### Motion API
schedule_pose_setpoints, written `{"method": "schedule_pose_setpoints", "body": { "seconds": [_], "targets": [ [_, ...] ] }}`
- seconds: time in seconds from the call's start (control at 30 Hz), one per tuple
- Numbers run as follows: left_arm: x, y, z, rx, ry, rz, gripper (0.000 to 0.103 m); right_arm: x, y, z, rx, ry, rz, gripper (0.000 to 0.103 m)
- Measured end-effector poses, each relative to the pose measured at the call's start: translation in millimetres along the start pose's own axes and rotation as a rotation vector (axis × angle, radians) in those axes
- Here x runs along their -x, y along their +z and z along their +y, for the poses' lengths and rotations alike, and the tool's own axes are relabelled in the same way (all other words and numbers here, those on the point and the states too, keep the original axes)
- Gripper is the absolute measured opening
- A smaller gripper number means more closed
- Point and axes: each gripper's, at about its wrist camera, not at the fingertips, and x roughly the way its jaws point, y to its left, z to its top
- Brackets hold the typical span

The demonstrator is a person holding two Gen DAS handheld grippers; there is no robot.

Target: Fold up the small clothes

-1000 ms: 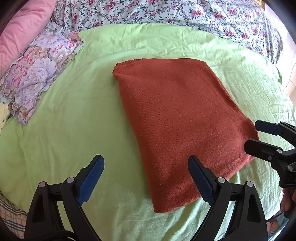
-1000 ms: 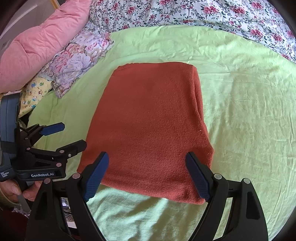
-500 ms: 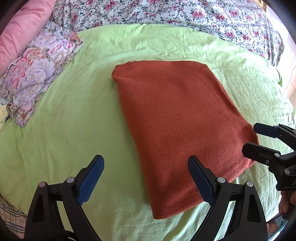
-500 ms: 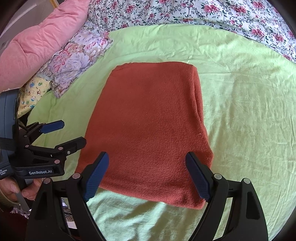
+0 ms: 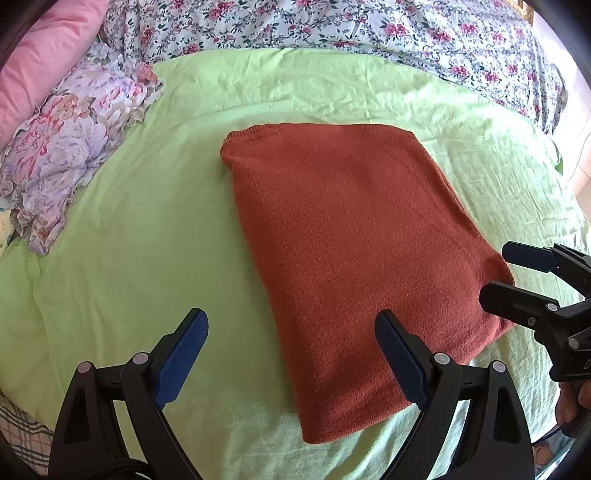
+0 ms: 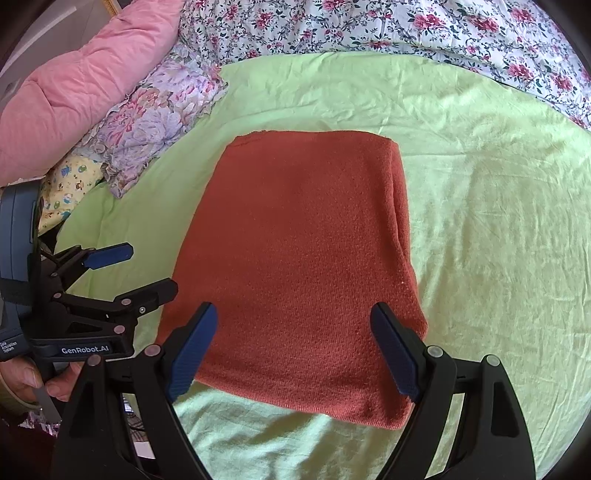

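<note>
Lime-green bedsheet (image 5: 122,266) spread across a bed, floral cover (image 5: 369,33) along the far edge, ruffled floral pillow (image 5: 70,147) and pink quilt (image 6: 85,88) off to the far left.

Left gripper (image 5: 291,354): spread wide, blue pads (image 5: 181,354) well apart, clasping nothing, hovering over the near left edge of the folded rust-orange knit garment (image 5: 354,266), one pad above bare sheet, the other above the knit. Seen from the right wrist, same left gripper (image 6: 140,273) gaping beside the garment's left edge; contact with the cloth impossible to judge.

Right gripper (image 6: 293,350): equally wide, empty, straddling the near hem of the knit (image 6: 303,266) from above. From the left wrist, right gripper (image 5: 517,275) parted at the garment's right corner.

Garment lying flat mid-sheet as a neat rectangle, folded edge thick along its right side.

Against a second ago: both grippers unchanged in spread, drawn slightly back; garment sitting a touch farther up in both views, shape unaltered.
</note>
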Motion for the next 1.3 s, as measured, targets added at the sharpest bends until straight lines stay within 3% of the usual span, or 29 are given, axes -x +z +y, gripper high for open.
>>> {"method": "schedule_pose_setpoints", "body": {
  "seconds": [0.67, 1.3],
  "targets": [
    [-4, 7, -1, 0.007, -0.009, 0.009, 0.092, -2, 6, -1, -0.006, 0.001, 0.001, 0.085],
    [-12, 28, 11, 0.043, -0.010, 0.008, 0.092, -11, 32, -10, -0.005, 0.006, -0.016, 0.085]
  ]
}}
